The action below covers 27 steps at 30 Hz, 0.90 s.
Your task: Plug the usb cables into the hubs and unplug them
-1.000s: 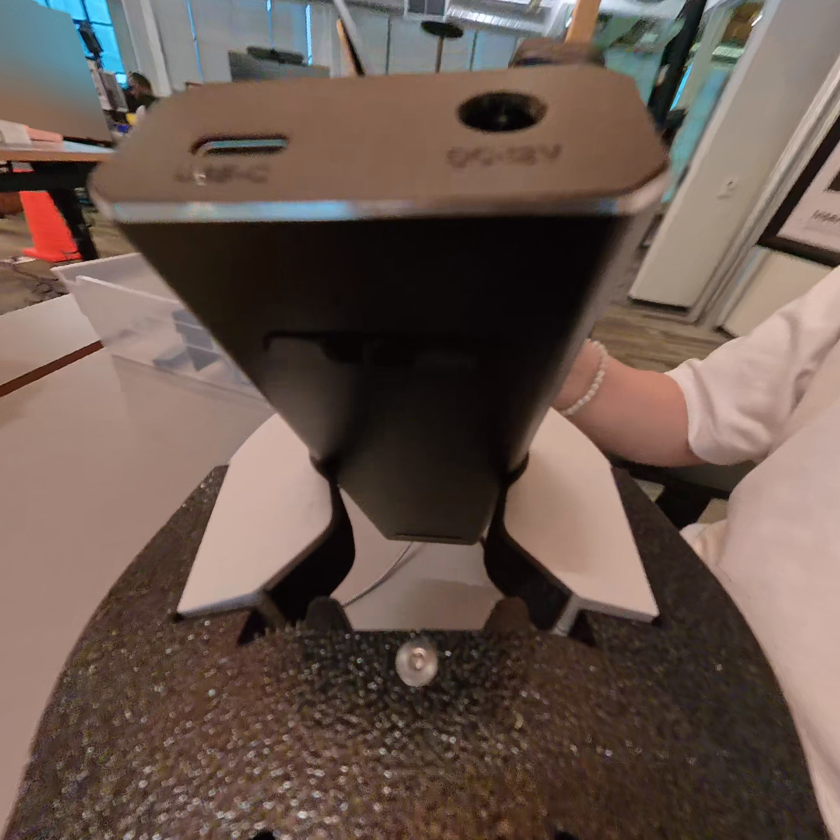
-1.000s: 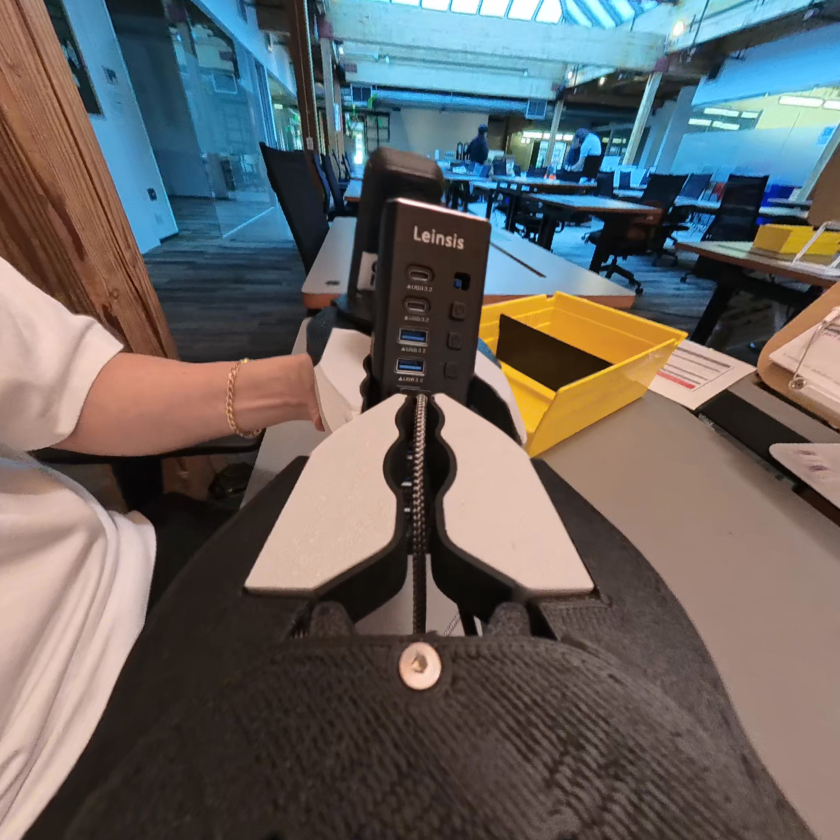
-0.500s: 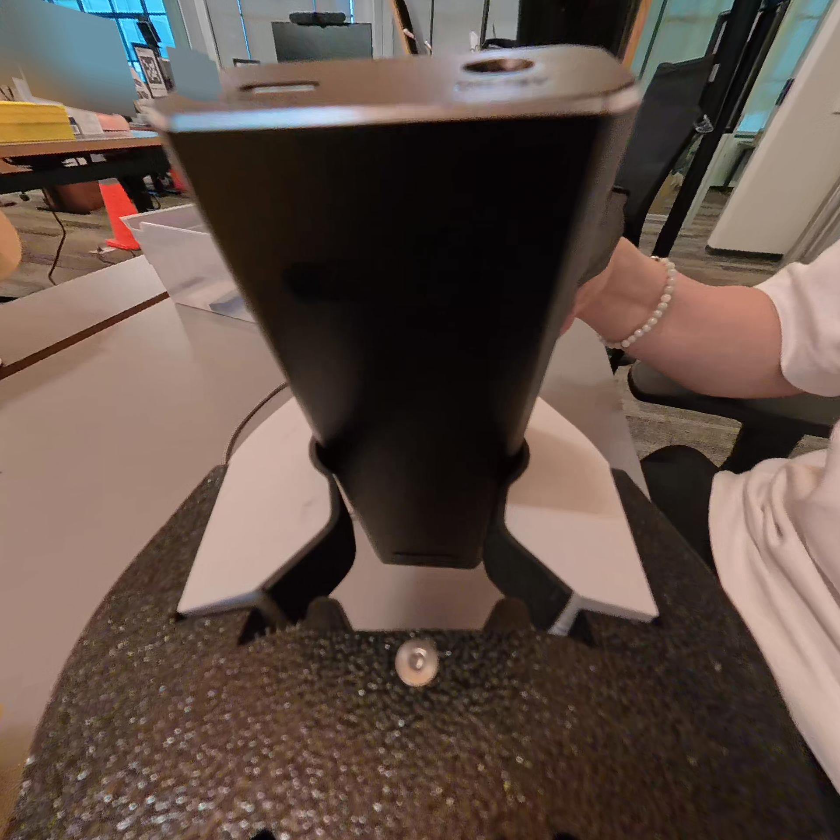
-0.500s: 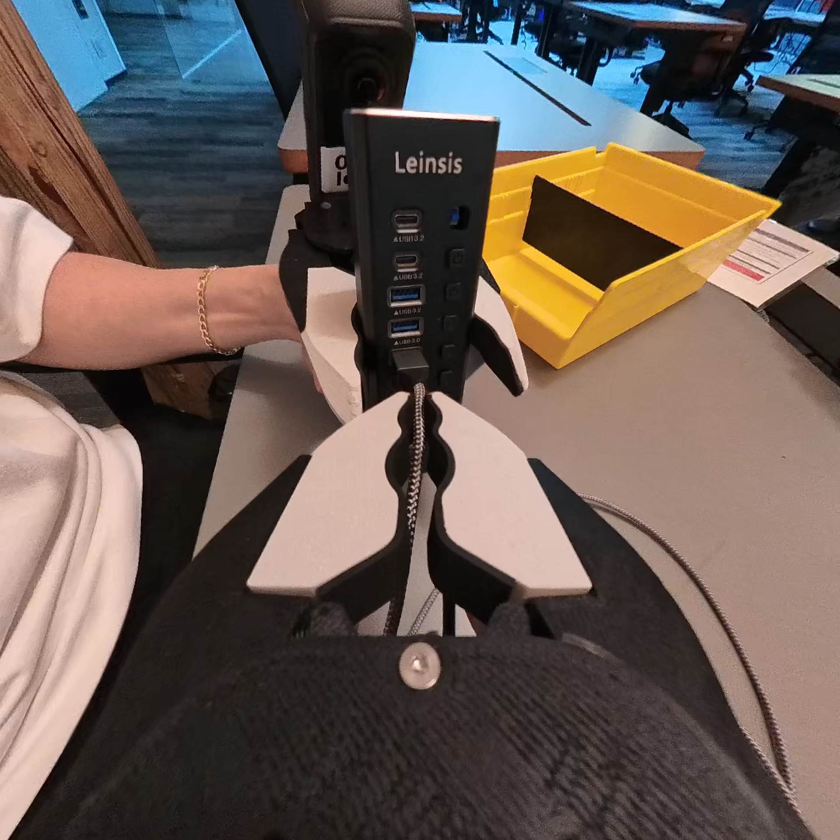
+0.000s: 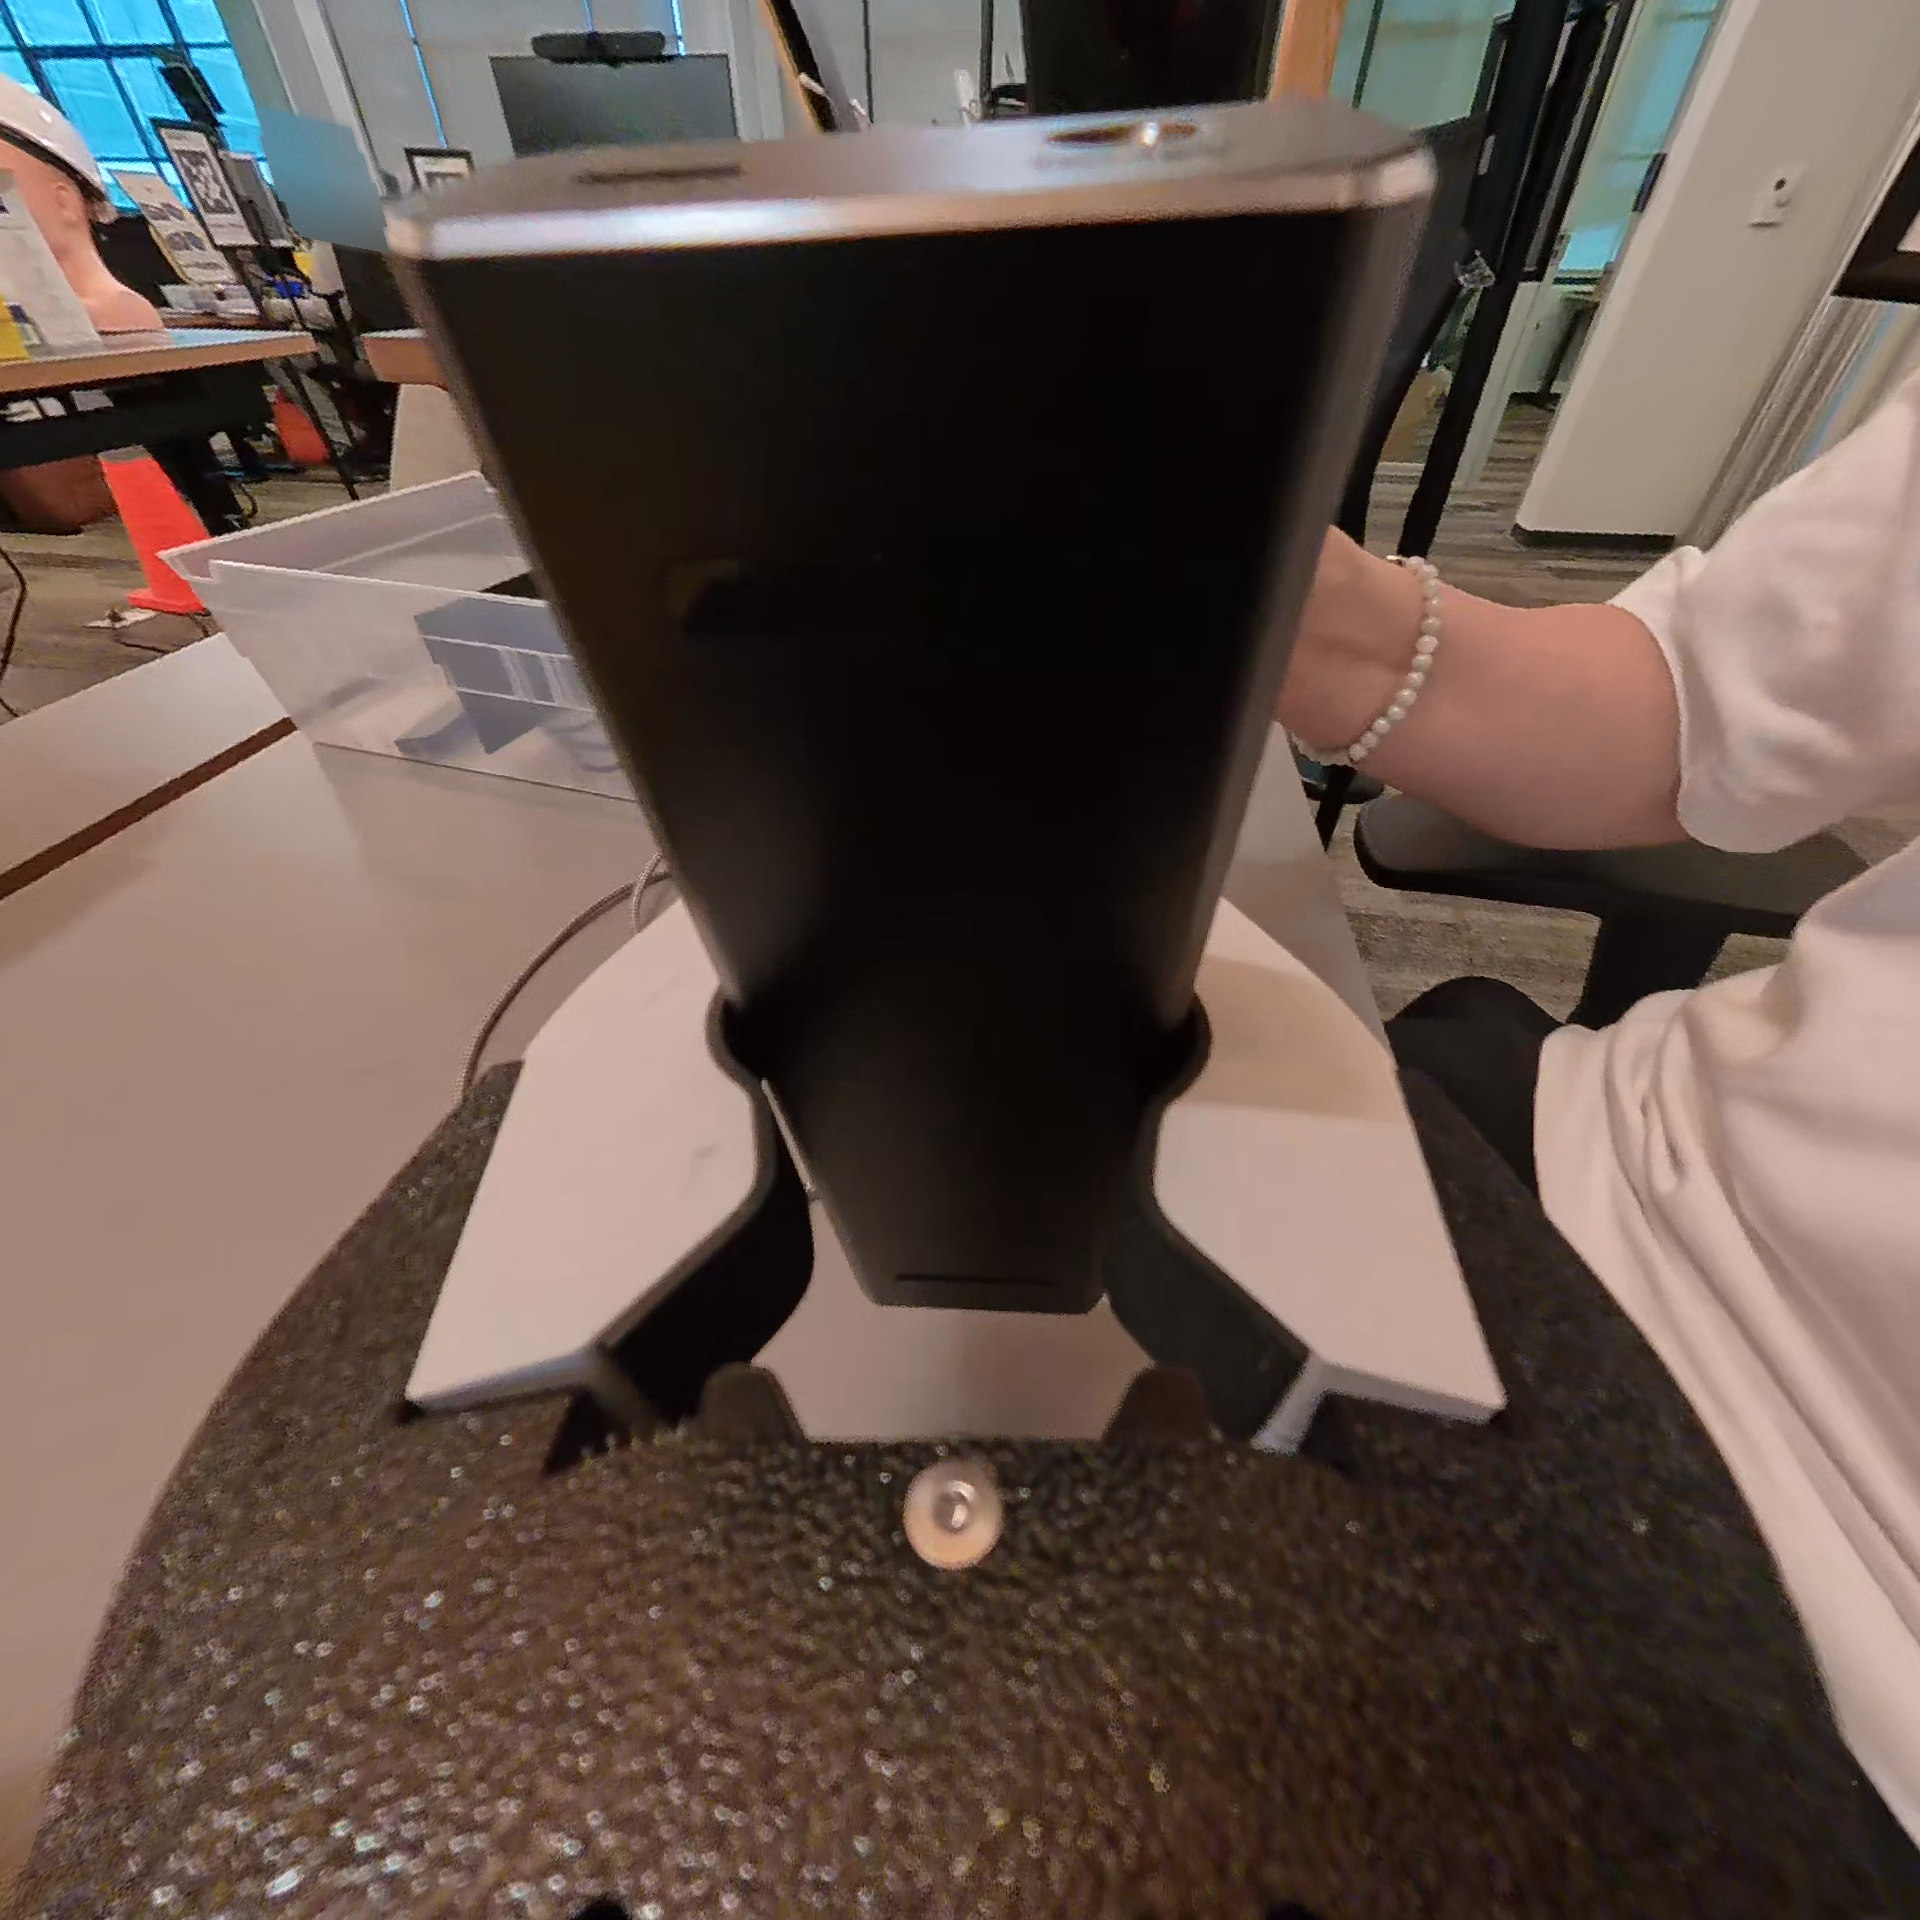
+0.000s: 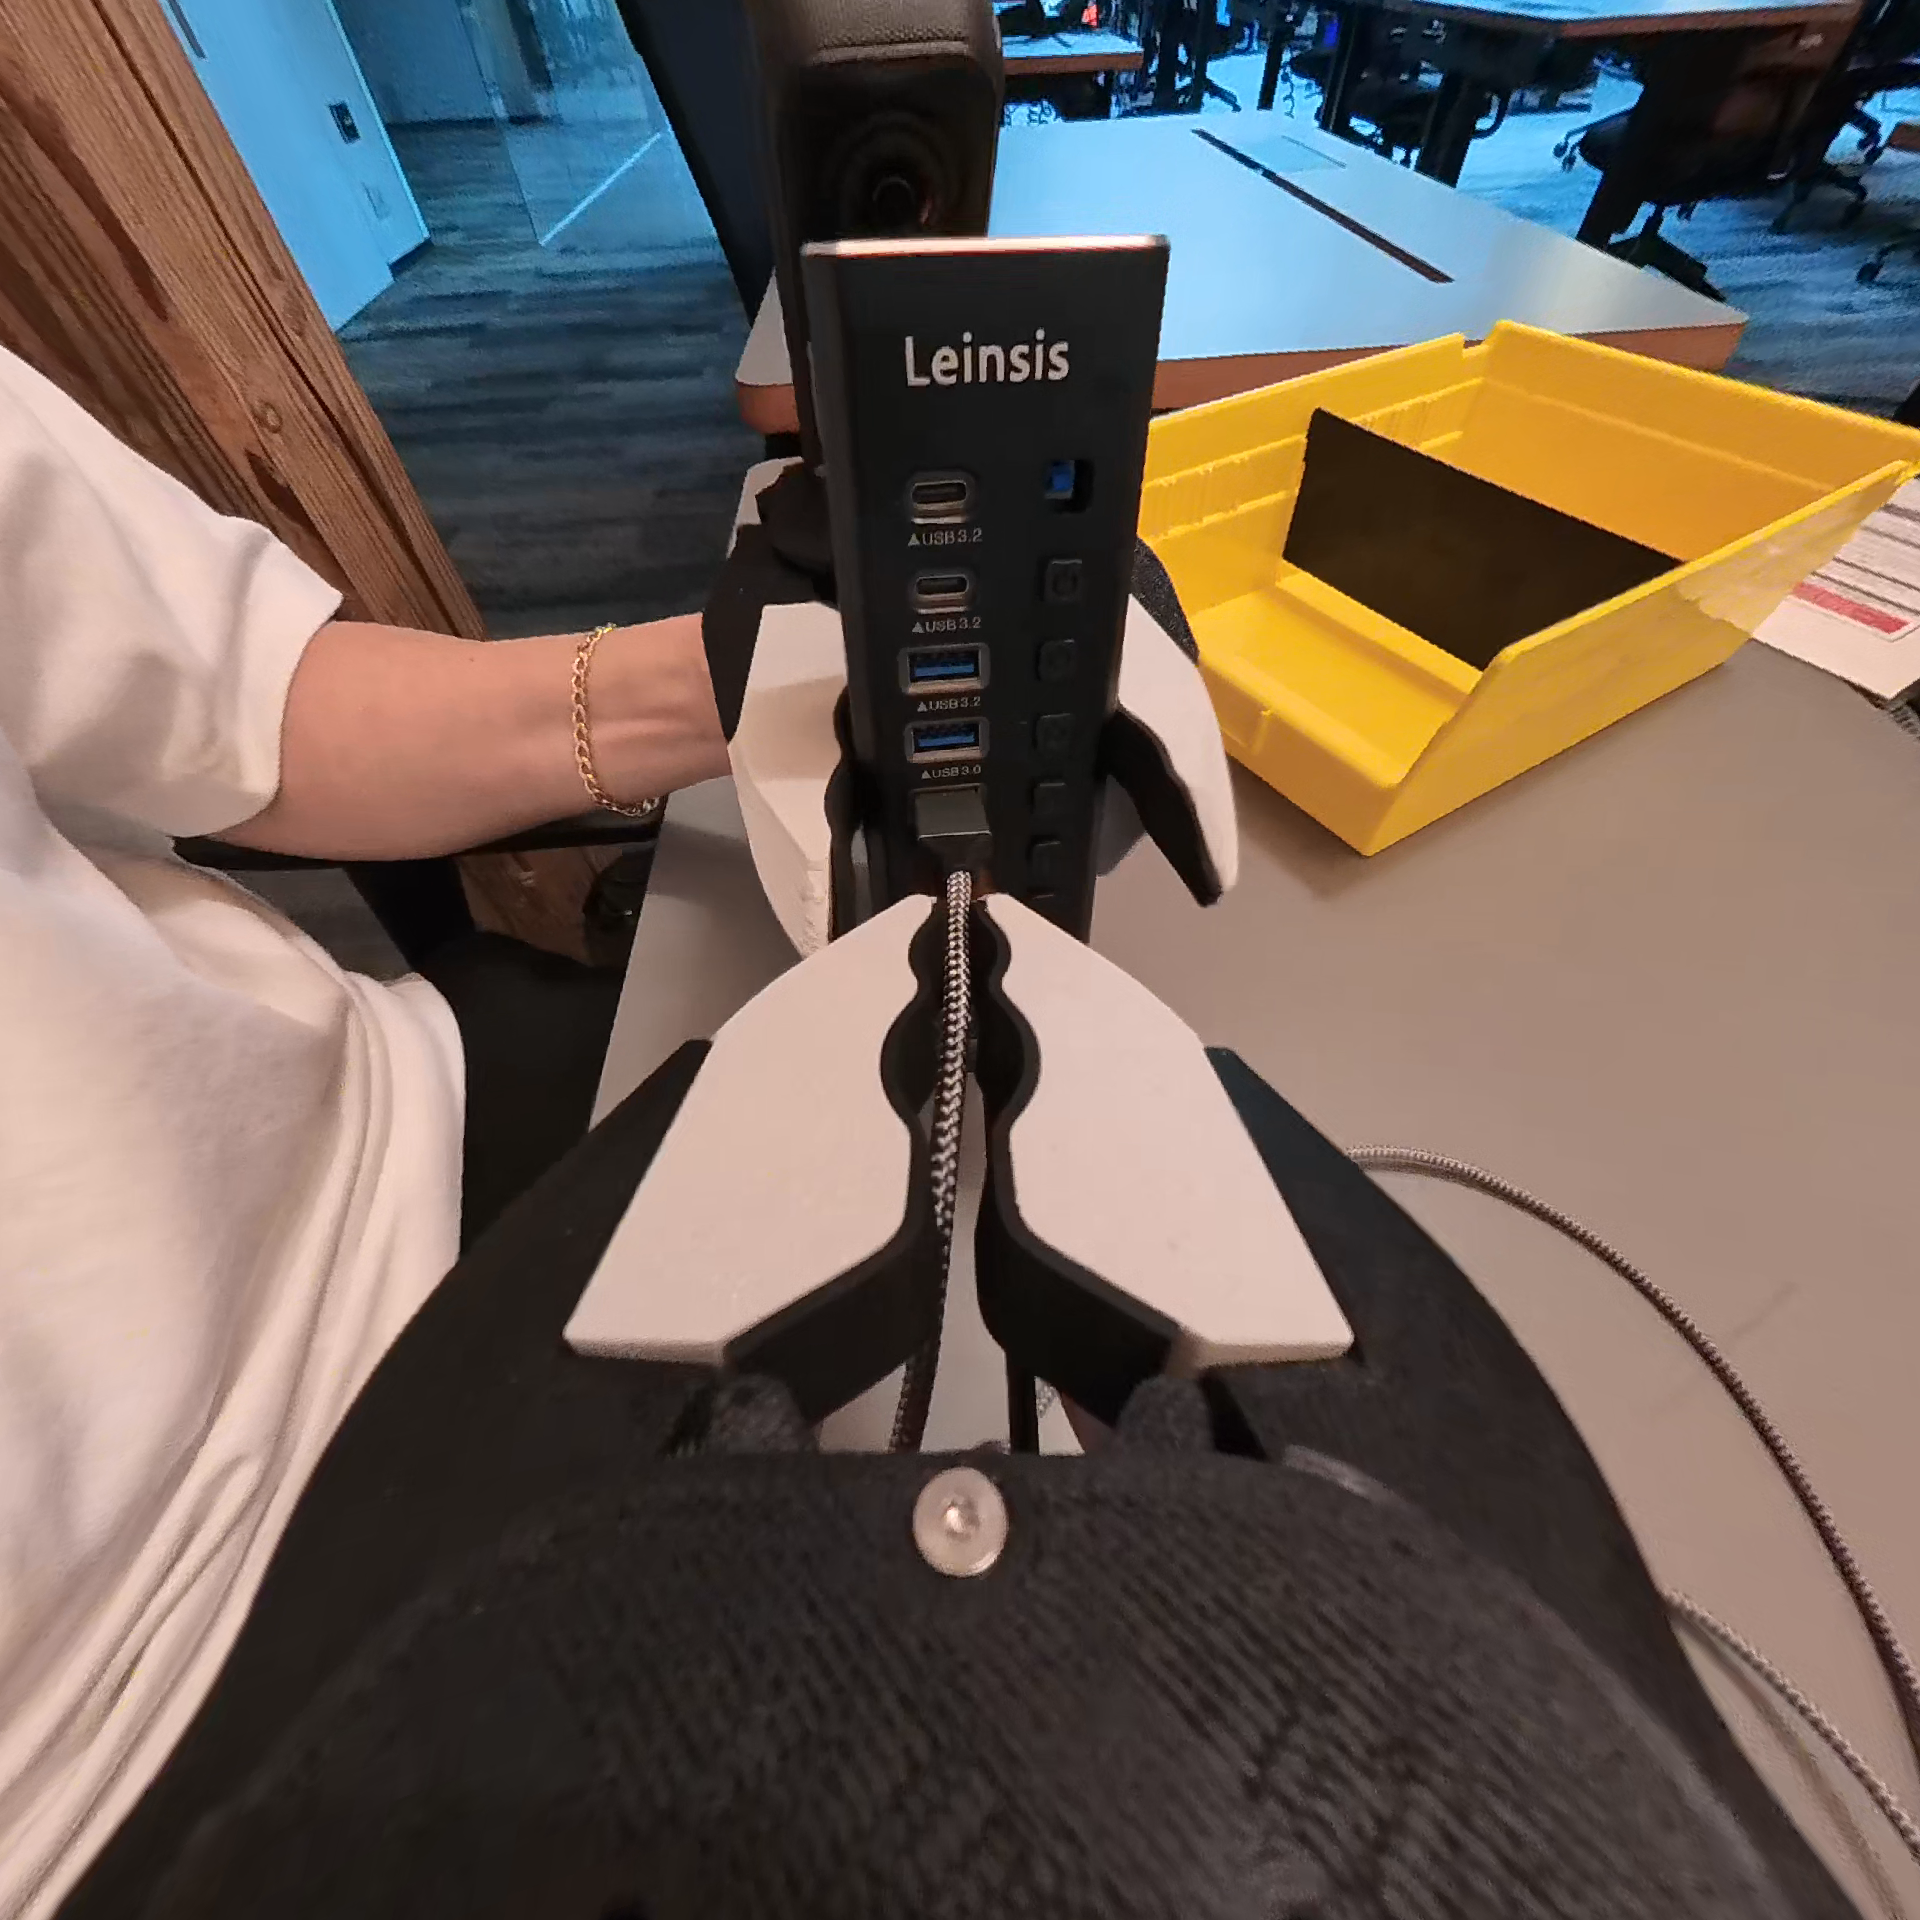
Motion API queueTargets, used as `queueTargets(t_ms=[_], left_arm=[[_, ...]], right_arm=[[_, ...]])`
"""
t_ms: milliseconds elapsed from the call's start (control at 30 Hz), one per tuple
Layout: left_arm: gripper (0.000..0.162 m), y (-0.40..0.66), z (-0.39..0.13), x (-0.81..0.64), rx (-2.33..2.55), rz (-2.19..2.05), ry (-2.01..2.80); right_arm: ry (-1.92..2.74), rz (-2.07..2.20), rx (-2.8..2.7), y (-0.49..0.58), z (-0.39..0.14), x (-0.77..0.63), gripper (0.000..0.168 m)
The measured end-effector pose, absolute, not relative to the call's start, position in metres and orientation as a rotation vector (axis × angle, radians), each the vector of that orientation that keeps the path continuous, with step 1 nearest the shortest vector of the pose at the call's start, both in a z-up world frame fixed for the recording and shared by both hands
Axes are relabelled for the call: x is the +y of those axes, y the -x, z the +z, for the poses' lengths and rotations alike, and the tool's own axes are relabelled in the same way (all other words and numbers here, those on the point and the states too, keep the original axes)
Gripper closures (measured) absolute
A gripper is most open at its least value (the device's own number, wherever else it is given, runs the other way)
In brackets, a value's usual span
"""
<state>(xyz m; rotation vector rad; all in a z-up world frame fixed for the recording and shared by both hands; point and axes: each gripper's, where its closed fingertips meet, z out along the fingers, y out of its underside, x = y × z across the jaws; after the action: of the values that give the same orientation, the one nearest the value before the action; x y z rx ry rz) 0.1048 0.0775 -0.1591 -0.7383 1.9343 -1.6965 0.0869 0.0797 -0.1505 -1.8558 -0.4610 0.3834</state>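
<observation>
A black USB hub [image 6: 987, 416] stands upright, its port side facing the right wrist view. Its plain back [image 5: 914, 623] fills the left wrist view. My left gripper [image 5: 961, 1023] is shut on the hub's lower part; its white fingers [image 6: 784, 790] show on both sides of the hub. My right gripper [image 6: 956, 914] is shut on a braided cable [image 6: 948, 1039] just below the hub. The cable's black plug [image 6: 948, 816] sits in a port below the two blue ports. The hub's lowest ports are hidden behind my right fingertips.
A yellow bin [image 6: 1558, 727] stands on the grey table [image 6: 1507, 1039] right of the hub. The cable's slack [image 6: 1662, 1309] trails over the table. A clear plastic bin [image 5: 343, 623] is far left. The person's arms and white sleeves flank both views. The grippers are tip to tip, or close to it.
The right gripper has drawn back a little along the cable, so the plug now shows in its port. The hub's top end has tipped away from the left camera. Both views have tilted down.
</observation>
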Motion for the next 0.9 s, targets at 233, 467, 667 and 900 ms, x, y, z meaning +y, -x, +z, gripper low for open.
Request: queueTargets(t_ms=[233,467,667,900], left_arm=[[0.09,-0.104,-0.161,0.066,1.975,-1.685,0.729],[0.091,-0.096,-0.132,0.17,1.613,-1.717,0.98],[0.091,-0.095,-0.111,0.137,1.717,-1.607,0.854],[0.091,-0.063,-0.047,0.183,1.39,-1.476,0.874]], right_arm=[[1.875,0.372,-0.463,-0.087,-0.152,0.068,0.165],[1.734,0.229,-0.142,-0.191,-0.092,0.0,0.165],[1.771,0.179,-0.104,-0.195,-0.108,0.027,0.165],[1.957,0.113,-0.022,-0.212,-0.173,0.038,0.165]])
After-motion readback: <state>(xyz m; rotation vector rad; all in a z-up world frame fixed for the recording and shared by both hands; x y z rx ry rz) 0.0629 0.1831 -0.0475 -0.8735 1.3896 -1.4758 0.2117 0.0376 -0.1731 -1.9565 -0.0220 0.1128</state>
